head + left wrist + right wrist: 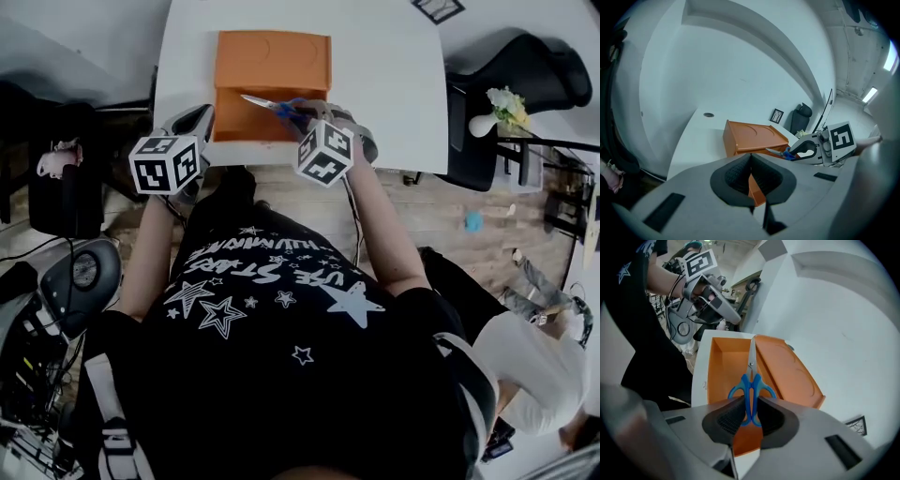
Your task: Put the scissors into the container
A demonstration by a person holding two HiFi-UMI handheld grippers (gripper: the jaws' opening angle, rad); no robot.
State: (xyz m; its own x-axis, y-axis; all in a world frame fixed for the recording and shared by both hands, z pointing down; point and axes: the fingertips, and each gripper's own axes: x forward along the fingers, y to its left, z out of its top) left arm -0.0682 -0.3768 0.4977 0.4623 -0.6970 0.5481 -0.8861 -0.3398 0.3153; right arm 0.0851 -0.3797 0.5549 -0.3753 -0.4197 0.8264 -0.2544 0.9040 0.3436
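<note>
An orange container (255, 114) sits open on the white table (394, 84), its lid (273, 58) folded back on the far side. Blue-handled scissors (274, 105) hang over the open box, blades pointing left. My right gripper (307, 114) is shut on their handles; the right gripper view shows the scissors (751, 383) in that gripper (749, 412), blade tip over the container (721, 369). My left gripper (201, 124) is at the box's near left corner. In its own view that gripper (751, 177) is shut on the container's orange wall (758, 192).
The table's near edge runs just under both grippers. The person's torso in a black star-print shirt (272, 309) fills the foreground. A black office chair (525, 66) and a flower vase (502, 108) stand to the right, with equipment on the floor at left.
</note>
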